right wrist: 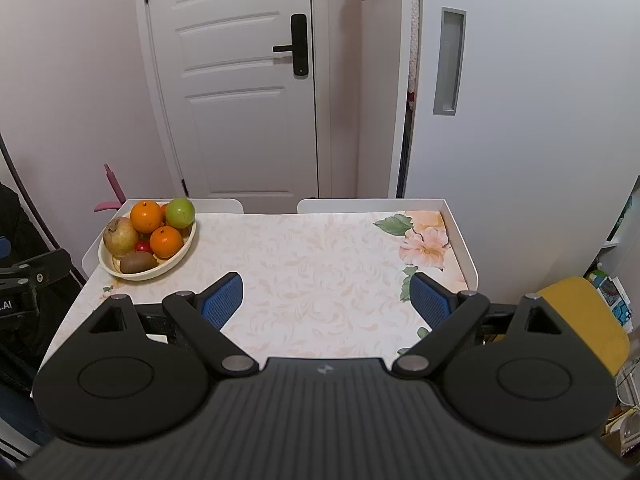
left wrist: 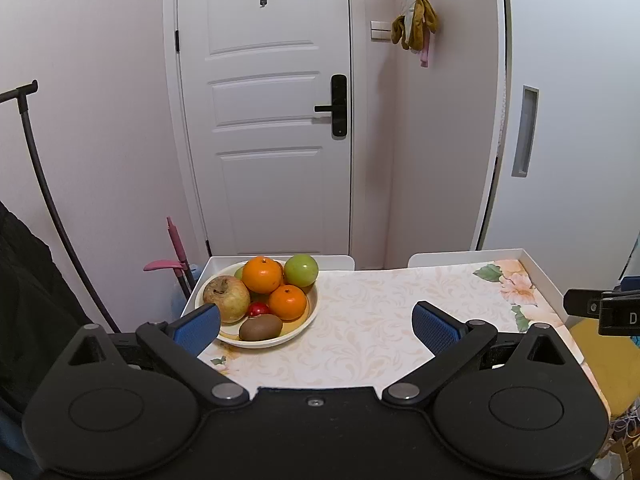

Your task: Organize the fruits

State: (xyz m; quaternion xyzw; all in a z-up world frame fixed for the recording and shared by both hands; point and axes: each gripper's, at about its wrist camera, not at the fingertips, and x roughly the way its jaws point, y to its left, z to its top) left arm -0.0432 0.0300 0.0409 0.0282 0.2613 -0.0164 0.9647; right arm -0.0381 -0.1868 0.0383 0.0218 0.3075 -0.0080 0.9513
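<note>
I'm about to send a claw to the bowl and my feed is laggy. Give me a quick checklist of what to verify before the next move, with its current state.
1. Left claw open and empty: ok.
2. Right claw open and empty: ok.
3. Fruit all inside the bowl, none loose on the table: ok.
4. Kiwi at the near rim, nothing on top of it: ok.
5. Left claw lined up with the bowl: not ok, the bowl sits off by its left finger.
6. Whether the stacked top orange sits stable: cannot tell.
</note>
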